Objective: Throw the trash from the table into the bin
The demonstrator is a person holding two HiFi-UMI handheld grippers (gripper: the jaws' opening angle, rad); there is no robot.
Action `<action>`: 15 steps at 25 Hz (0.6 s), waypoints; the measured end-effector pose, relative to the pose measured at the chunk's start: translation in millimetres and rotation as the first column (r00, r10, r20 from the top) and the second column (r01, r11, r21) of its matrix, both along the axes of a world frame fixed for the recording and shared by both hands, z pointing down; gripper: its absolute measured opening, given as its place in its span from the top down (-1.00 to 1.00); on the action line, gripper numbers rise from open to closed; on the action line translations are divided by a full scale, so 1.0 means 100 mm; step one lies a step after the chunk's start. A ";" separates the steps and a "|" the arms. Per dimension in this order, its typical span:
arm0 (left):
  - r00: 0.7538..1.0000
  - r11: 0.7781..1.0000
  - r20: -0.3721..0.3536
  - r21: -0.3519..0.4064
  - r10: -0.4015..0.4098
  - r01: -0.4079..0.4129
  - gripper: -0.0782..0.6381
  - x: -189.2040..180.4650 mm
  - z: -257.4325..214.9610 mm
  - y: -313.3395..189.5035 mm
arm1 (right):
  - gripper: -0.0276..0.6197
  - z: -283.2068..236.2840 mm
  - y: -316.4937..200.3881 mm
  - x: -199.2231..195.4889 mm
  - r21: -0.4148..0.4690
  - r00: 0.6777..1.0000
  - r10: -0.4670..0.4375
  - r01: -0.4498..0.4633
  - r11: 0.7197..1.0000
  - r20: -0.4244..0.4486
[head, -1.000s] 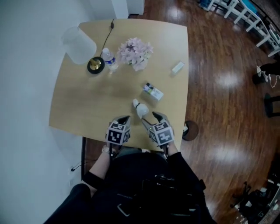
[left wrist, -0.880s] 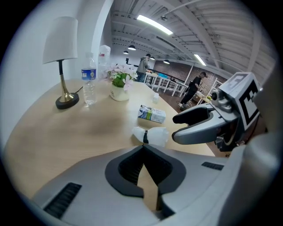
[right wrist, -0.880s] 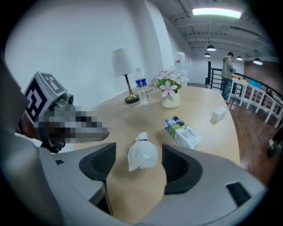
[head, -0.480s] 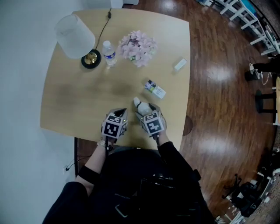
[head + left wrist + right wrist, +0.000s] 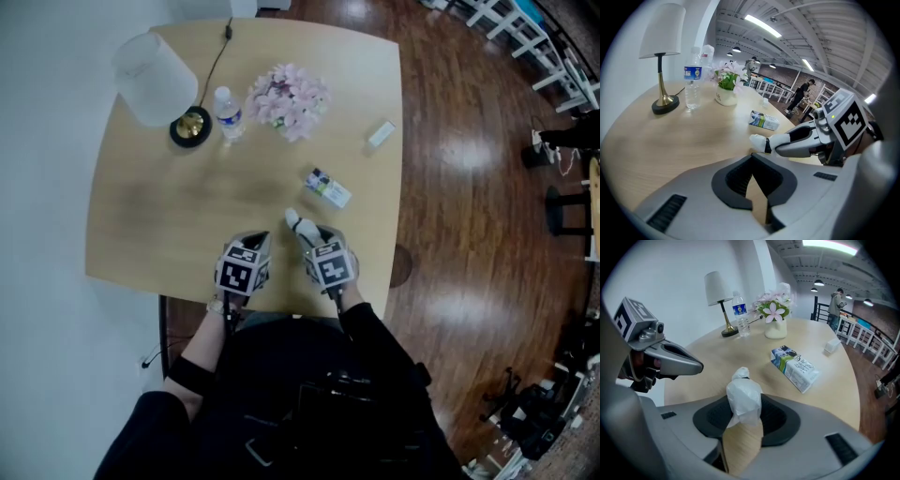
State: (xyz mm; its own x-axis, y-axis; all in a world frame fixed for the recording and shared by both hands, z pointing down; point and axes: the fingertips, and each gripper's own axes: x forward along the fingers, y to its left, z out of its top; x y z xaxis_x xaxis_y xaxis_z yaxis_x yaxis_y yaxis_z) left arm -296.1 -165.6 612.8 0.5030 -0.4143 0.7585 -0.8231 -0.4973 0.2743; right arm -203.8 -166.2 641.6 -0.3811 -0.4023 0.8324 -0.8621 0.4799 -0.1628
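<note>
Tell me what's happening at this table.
A person works two handheld grippers over a wooden table. The right gripper has just been closing its jaws and now pinches a small white tied bag by the table's near edge. The left gripper sits beside it, shut and empty. A carton and a small white box lie further out, untouched. No bin is in view.
</note>
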 end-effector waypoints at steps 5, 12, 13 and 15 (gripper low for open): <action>1.000 1.000 0.006 0.003 0.023 -0.023 0.78 0.15 -0.12 0.17 | 0.45 -0.32 0.17 0.11 0.036 0.999 -0.012 0.011 0.999 0.050; 0.991 0.990 -0.015 0.047 0.133 -0.132 0.78 0.61 -0.31 0.31 | 0.48 -0.68 0.56 0.46 0.053 0.988 0.012 -0.020 0.998 0.156; 0.989 0.988 -0.017 0.049 0.147 -0.146 0.78 0.69 -0.31 0.35 | 0.49 -0.71 0.62 0.53 0.053 0.986 0.024 -0.033 0.998 0.163; 0.985 0.984 -0.010 0.055 0.173 -0.172 0.78 0.84 -0.31 0.39 | 0.49 -0.74 0.71 0.69 0.059 0.985 0.053 -0.063 0.996 0.165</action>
